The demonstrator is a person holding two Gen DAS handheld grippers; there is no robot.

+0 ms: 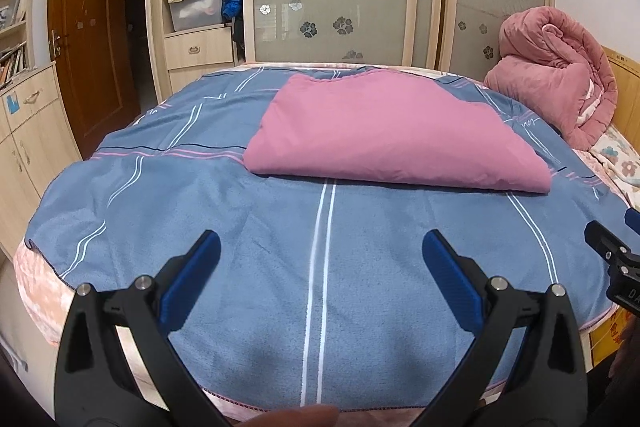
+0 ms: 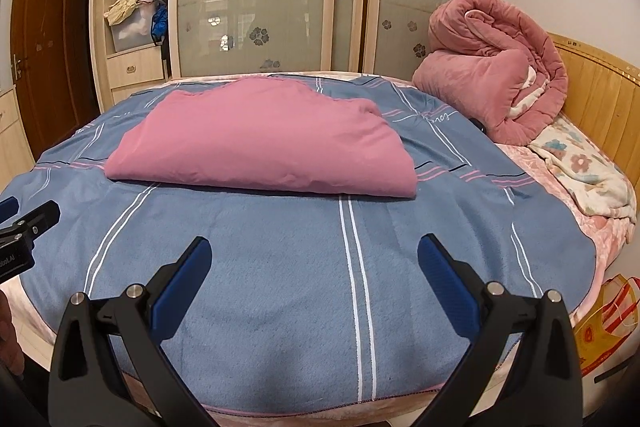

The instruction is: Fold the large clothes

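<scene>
Left hand-held gripper (image 1: 321, 247) being held with blue-padded jaws spread apart, nothing gripped. Right hand-held gripper (image 2: 314, 253) likewise being held agape, empty. Folded pink fabric garment (image 1: 394, 139) lying ahead of both, on blue striped blanket (image 1: 256, 227) covering bed.

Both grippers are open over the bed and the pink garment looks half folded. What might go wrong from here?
1. The pink garment lies directly on the blue blanket, so a low pinch by the left gripper or right gripper may catch both layers.
2. Its far edge looks uneven, so the next fold may come out crooked.
3. The rolled pink quilt sits close to the garment's right side, which leaves less room to spread cloth there.
</scene>
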